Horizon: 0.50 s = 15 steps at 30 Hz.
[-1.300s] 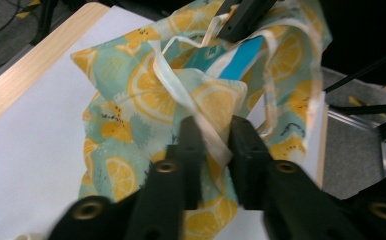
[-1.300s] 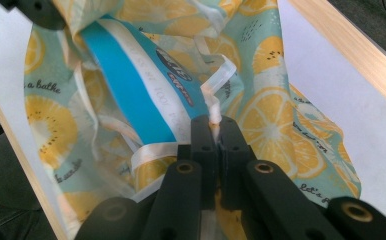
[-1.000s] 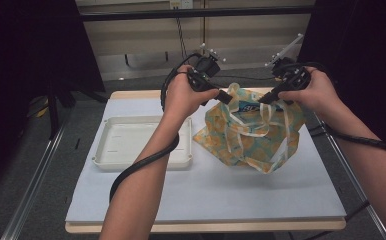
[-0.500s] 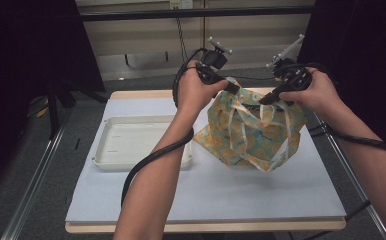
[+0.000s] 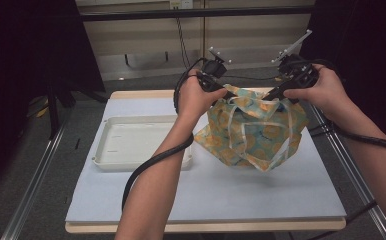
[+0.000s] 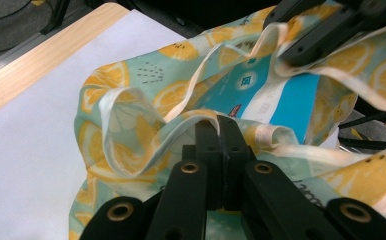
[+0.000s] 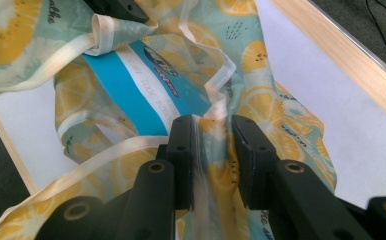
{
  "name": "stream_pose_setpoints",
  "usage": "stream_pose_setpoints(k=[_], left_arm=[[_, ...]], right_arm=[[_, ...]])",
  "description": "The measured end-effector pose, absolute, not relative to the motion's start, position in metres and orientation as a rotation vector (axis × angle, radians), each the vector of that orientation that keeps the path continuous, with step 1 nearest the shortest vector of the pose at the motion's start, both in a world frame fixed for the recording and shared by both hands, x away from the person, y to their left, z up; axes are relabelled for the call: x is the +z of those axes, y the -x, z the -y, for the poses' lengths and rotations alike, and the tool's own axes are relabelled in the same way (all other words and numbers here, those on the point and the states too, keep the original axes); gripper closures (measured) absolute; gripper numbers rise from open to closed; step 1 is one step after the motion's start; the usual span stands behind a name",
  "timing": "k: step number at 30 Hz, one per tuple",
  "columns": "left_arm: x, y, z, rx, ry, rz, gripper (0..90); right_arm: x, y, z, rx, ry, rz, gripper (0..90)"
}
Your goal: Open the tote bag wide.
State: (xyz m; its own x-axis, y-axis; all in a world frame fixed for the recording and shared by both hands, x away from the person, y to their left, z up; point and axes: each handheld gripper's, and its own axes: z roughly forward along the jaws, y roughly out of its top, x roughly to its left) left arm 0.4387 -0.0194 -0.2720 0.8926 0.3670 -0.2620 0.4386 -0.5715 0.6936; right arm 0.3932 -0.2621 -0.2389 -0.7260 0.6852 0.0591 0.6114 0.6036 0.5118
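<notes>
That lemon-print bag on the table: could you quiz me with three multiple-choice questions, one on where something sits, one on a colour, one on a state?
1. Where is the white tray relative to the lemon-print bag in the high view?
A. To its left
B. To its right
C. Inside it

2. What colour is the box inside the bag?
A. Red
B. Blue with a white band
C. Black

3. How do the left gripper's jaws stand?
A. Wide apart, nothing between
B. Shut on the bag's rim
C. Clamped on the tray

Answers: 1 A, the tray lies left of the bag on the table. 2 B, the right gripper view shows it. 3 B, the left gripper view shows the jaws together, pinching the fabric edge.
</notes>
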Motion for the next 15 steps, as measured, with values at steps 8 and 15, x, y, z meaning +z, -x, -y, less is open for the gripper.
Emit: stream_pose_setpoints(k=[8, 15], left_arm=[[-0.276, -0.44, 0.014, -0.128, -2.232, -0.61, 90.0], [-0.278, -0.442, 0.014, -0.124, -2.242, -0.621, 90.0]], right_arm=[[-0.229, -0.389, 0.273, 0.775, -1.129, -2.644, 57.7], [-0.221, -0.386, 0.281, 0.762, -1.14, -2.628, 50.8]])
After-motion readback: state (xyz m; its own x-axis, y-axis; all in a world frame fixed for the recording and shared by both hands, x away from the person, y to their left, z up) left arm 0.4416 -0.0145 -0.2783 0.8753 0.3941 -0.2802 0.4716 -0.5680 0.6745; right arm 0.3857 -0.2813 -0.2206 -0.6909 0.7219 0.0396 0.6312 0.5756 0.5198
